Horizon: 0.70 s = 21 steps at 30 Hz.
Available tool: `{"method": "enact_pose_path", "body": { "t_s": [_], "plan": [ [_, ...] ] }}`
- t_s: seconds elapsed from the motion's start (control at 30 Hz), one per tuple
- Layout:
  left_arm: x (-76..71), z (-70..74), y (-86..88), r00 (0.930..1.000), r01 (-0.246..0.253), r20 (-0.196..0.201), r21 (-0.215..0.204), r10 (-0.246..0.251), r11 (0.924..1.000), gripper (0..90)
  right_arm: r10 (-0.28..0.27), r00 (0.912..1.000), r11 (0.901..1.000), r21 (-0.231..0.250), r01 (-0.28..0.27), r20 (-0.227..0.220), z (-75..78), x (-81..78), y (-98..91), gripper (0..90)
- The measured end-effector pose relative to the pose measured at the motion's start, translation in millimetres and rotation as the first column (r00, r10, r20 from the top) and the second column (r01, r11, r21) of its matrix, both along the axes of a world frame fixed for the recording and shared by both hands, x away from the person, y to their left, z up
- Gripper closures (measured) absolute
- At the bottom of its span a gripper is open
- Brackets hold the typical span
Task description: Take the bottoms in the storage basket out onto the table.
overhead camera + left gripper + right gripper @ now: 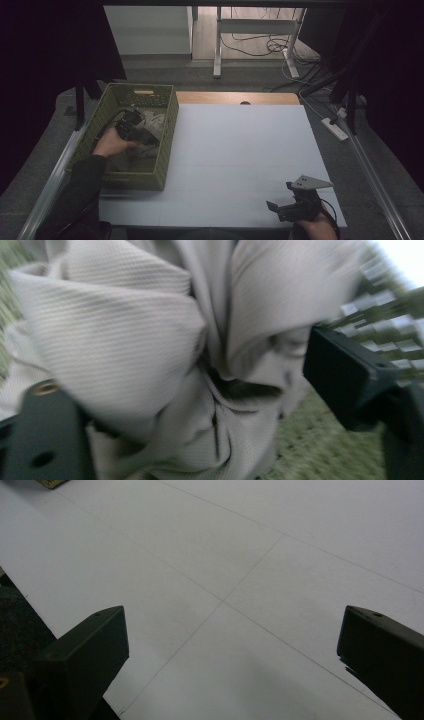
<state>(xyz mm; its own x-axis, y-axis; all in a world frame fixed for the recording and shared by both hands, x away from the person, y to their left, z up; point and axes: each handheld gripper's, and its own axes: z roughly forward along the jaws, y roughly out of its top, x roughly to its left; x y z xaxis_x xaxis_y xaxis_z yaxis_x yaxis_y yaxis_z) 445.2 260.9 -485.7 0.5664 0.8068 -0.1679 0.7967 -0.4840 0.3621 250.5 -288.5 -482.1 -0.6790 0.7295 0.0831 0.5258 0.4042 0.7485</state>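
A white table [240,150] fills most of the high view, its surface crossed by thin seams. At its left edge stands a green slotted basket [167,131] with a heap of beige cloth [152,127] inside it. The left gripper [131,125] reaches down into the basket; in the left gripper view its jaws stand wide apart on either side of the bunched cloth [150,355], not closed on it. The right gripper [285,204] hovers near the table's front right corner, jaws spread apart with nothing between them.
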Motion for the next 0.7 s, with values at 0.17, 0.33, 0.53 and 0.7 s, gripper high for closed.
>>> {"method": "enact_pose_path", "body": {
  "t_s": [0.17,0.33,0.53,0.7],
  "plan": [
    [0.2,-16.0,-9.6,0.9979,0.025,-0.062,0.097,-0.019,0.9950,3.8,0.001,1.0000,1.0000,0.000,-0.001,0.001,0.0,0.0,0.0,0.7],
    [-1.4,-22.4,-20.6,0.9984,0.040,-0.047,0.220,-0.031,0.9747,6.9,0.006,1.0000,1.0000,-0.002,-0.006,0.001,0.0,-0.1,0.0,0.7],
    [-1.6,-14.5,-15.6,0.9991,0.032,-0.034,0.163,-0.027,0.9861,48.9,0.006,1.0000,1.0000,-0.006,-0.006,0.002,-0.2,0.0,0.6,0.7],
    [-1.7,-11.2,-13.8,0.9991,0.034,-0.030,0.155,-0.030,0.9873,63.6,0.006,1.0000,1.0000,-0.007,-0.006,0.001,-0.2,0.0,0.6,0.7]
  ]
}}
